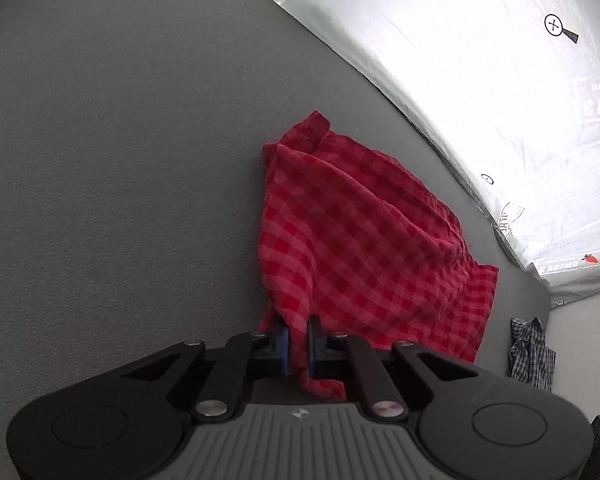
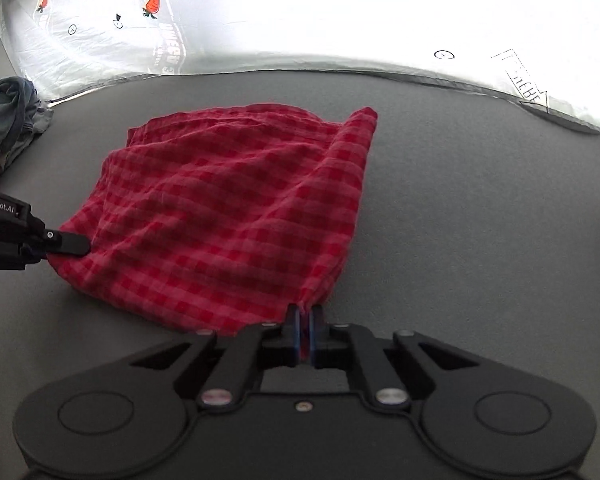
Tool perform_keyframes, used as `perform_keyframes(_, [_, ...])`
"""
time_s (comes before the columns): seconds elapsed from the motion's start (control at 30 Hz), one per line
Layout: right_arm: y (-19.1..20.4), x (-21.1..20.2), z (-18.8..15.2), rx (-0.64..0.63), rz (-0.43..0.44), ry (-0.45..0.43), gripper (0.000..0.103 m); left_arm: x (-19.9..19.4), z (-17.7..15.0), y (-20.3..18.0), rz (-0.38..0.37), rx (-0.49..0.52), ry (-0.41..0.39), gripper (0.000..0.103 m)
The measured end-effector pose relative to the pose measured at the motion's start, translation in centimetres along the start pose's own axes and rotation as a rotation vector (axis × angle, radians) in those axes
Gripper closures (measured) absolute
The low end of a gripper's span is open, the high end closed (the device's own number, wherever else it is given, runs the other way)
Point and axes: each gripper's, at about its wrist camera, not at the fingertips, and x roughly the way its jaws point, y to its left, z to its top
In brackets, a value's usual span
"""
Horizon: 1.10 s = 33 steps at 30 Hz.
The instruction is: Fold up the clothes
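Observation:
A red checked cloth [image 1: 360,240] lies rumpled on the grey table [image 1: 120,160]. My left gripper [image 1: 298,338] is shut on one near corner of it, with cloth bunched between the blue pads. In the right wrist view the same cloth [image 2: 228,212] spreads across the table [image 2: 480,200], and my right gripper [image 2: 305,322] is shut on its near right corner. The left gripper [image 2: 66,244] shows at the left edge of that view, pinching the cloth's left corner. The far edge of the cloth rests on the table.
A white printed plastic sheet [image 2: 300,20] runs along the table's far edge. A blue denim garment [image 2: 8,120] lies at the far left. A dark plaid garment [image 1: 530,354] lies at the right, off the table's corner. Grey surface lies left and right of the cloth.

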Motion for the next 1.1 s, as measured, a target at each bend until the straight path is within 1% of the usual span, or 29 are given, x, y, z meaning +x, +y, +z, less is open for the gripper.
perform_keyframes(0.07, [0.3,-1.9,-0.6,-0.017,0.041,-0.005,0.099,-1.9,-0.7,0.3,-0.008,0.008,0.000,0.096])
perform_keyframes(0.17, [1.0,-5.2,-2.9,-0.033,0.083,0.016,0.099,-4.8,-2.7,1.4,-0.011,0.016,0.055,0.095])
perform_keyframes(0.2, [1.3,-6.2,-3.9,-0.036,0.097,0.031,0.099,-5.2,-3.6,1.8,0.008,0.025,0.090,0.094])
perform_keyframes(0.27, [2.0,-7.2,-6.1,-0.045,0.107,0.085,0.098,-5.9,-5.1,2.5,0.078,0.054,0.160,0.087])
perform_keyframes(0.3, [2.3,-7.4,-7.1,-0.055,0.091,0.104,0.096,-6.0,-5.4,2.9,0.109,0.059,0.171,0.085])
perform_keyframes(0.33, [2.5,-7.5,-7.8,-0.062,0.064,0.117,0.091,-6.3,-5.3,3.2,0.113,0.045,0.159,0.080])
perform_keyframes(0.37, [2.5,-7.6,-8.3,-0.061,0.036,0.129,0.090,-6.9,-5.0,3.5,0.102,0.026,0.126,0.076])
perform_keyframes(0.4, [2.4,-7.6,-8.3,-0.046,0.012,0.132,0.080,-7.7,-4.6,3.6,0.086,0.013,0.081,0.074])
perform_keyframes(0.43, [2.2,-7.8,-8.2,-0.032,-0.013,0.120,0.062,-8.5,-4.1,3.4,0.069,0.016,0.036,0.067])
perform_keyframes(0.47, [2.0,-8.3,-7.8,-0.021,-0.036,0.095,0.055,-9.2,-3.7,3.1,0.057,0.033,-0.005,0.063])
perform_keyframes(0.5, [1.7,-8.7,-7.2,0.004,-0.044,0.062,0.051,-9.7,-3.2,2.6,0.050,0.061,-0.043,0.062])
perform_keyframes(0.53, [1.3,-9.1,-6.6,0.028,-0.053,0.030,0.051,-10.0,-2.8,2.1,0.047,0.091,-0.070,0.062])
perform_keyframes(0.57, [1.0,-9.5,-6.0,0.052,-0.061,-0.002,0.051,-9.8,-2.2,1.5,0.051,0.129,-0.088,0.061])
perform_keyframes(0.63, [0.2,-9.5,-4.8,0.111,-0.051,-0.054,0.048,-8.9,-1.1,0.1,0.067,0.208,-0.113,0.061])
perform_keyframes(0.7, [-0.3,-8.8,-3.5,0.137,-0.041,-0.071,0.048,-7.5,-0.1,-1.1,0.064,0.277,-0.113,0.062])
perform_keyframes(0.73, [-0.2,-8.5,-2.9,0.128,-0.042,-0.079,0.048,-6.7,0.2,-1.6,0.056,0.302,-0.108,0.063])
perform_keyframes(0.87, [0.1,-7.1,-1.1,0.078,-0.055,-0.092,0.048,-3.8,1.2,-3.3,0.058,0.429,-0.065,0.063])
perform_keyframes(1.0, [0.0,-5.7,0.1,0.062,-0.054,-0.087,0.049,-1.1,1.5,-3.8,0.052,0.479,0.003,0.063])
perform_keyframes(1.1, [-0.3,-4.8,0.4,0.068,-0.053,-0.073,0.049,0.1,1.6,-3.4,0.070,0.472,0.005,0.063])
